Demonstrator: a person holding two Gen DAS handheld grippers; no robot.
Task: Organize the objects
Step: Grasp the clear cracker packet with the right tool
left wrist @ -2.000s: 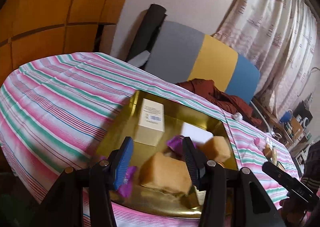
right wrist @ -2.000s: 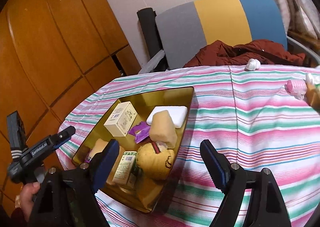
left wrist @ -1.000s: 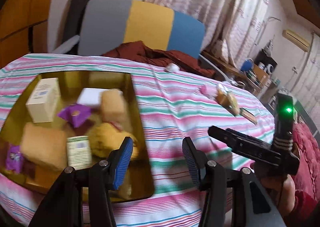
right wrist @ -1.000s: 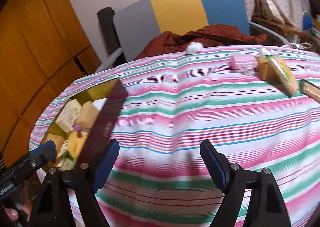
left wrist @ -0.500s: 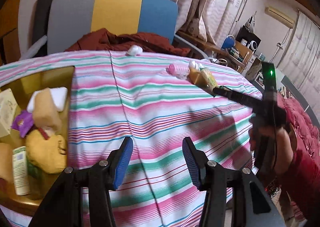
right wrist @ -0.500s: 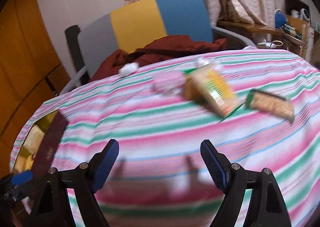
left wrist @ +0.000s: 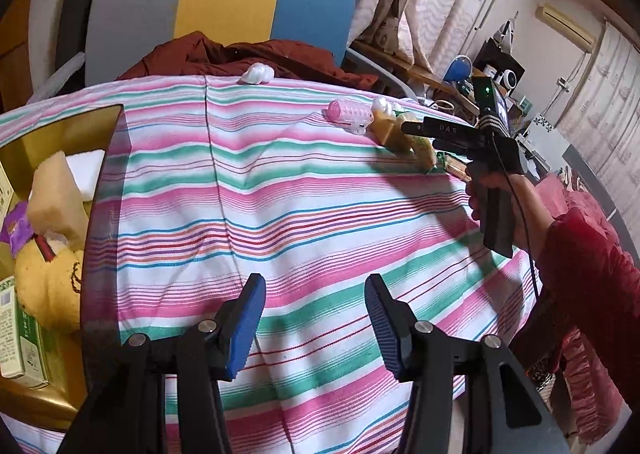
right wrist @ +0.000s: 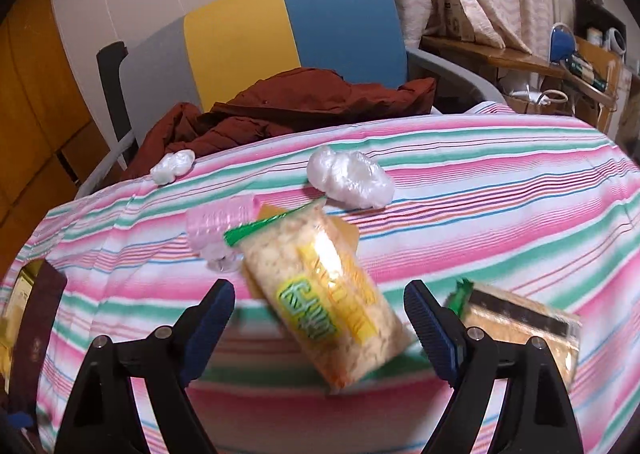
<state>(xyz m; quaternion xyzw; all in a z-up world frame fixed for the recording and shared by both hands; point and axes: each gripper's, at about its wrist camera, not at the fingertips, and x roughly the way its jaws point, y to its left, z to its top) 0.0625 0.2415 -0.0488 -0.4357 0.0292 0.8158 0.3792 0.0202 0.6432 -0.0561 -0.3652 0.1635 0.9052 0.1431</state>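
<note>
tray left on table | snack pack right, roller behind it

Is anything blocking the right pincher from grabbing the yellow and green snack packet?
Nothing visible does. The right gripper is open, its jaws having just been widening, and the snack packet lies between them already, untouched. The pink roller and the second packet lie off to the sides.

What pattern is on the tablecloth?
The tablecloth has pink, green and white stripes, clearest in the left wrist view.
</note>
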